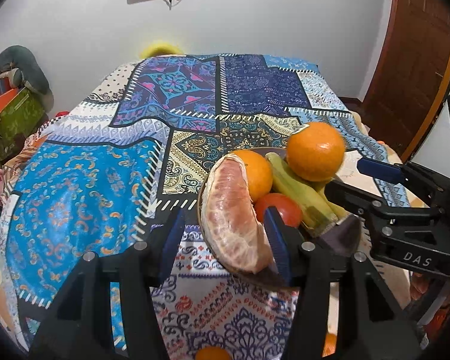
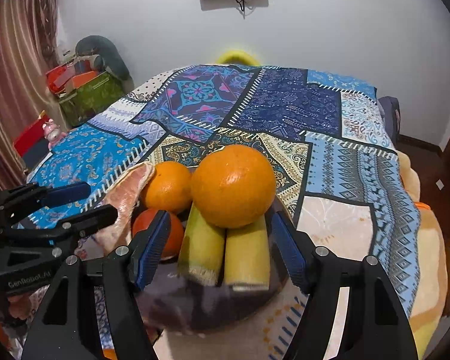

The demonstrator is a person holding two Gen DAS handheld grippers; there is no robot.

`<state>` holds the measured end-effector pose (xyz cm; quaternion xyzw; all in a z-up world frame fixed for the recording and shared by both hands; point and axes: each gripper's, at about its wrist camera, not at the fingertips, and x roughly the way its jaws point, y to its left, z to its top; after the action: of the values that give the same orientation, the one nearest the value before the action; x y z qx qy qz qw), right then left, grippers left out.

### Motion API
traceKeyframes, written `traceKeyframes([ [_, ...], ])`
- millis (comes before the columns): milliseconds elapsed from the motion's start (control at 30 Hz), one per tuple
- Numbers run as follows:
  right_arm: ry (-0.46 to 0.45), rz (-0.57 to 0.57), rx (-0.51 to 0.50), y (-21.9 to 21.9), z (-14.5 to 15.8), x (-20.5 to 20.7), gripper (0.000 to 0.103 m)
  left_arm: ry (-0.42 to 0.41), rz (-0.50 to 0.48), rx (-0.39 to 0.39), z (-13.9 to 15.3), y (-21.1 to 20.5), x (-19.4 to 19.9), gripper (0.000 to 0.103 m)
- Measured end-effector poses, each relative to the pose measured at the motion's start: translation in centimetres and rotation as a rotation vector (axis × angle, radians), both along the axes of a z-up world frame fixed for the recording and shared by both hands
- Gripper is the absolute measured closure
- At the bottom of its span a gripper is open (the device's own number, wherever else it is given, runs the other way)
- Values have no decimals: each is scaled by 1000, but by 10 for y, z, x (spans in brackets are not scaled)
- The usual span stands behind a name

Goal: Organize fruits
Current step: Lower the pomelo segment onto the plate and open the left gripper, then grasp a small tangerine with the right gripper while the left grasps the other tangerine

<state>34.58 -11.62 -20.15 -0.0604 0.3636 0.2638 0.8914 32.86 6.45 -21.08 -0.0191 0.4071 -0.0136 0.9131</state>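
Dark bowl (image 2: 213, 309) in lower centre of right wrist view, on patterned bedspread (image 2: 284, 105). Inside: two oranges, large one (image 2: 233, 186) on top of two bananas (image 2: 223, 249), smaller one (image 2: 166, 186) behind; a red fruit (image 2: 172, 234) at left; peeled pomelo segment (image 1: 235, 213) against left rim. Right gripper (image 2: 222, 247) apart around the bowl, not pressing. Left gripper (image 1: 225, 237) apart, nothing held, pomelo just beside its right finger.
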Motion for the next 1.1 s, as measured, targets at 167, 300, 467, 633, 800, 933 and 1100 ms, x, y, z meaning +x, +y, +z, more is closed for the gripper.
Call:
traceKeyframes([
  [167, -23, -5, -14, -3, 16, -25, 35, -39, 4, -3, 26, 5, -28, 40],
  [300, -33, -2, -13, -6, 28, -49, 35, -63, 15, -1, 46, 13, -57, 35],
  [467, -51, 0, -33, -5, 38, -79, 35, -53, 28, -6, 54, 23, -90, 30],
  [633, -30, 5, -49, -1, 34, -102, 34, -21, 38, -10, 49, 32, -118, 29],
  [800, 19, 3, -76, 5, 16, -121, 34, 23, 32, 1, 31, 36, -132, 29],
  [933, 63, 1, -91, 13, -2, -129, 34, 64, 20, 12, 15, 37, -139, 29],
  [1100, 105, 2, -111, 25, -23, -133, 34, 109, 7, 6, -8, 39, -143, 29],
])
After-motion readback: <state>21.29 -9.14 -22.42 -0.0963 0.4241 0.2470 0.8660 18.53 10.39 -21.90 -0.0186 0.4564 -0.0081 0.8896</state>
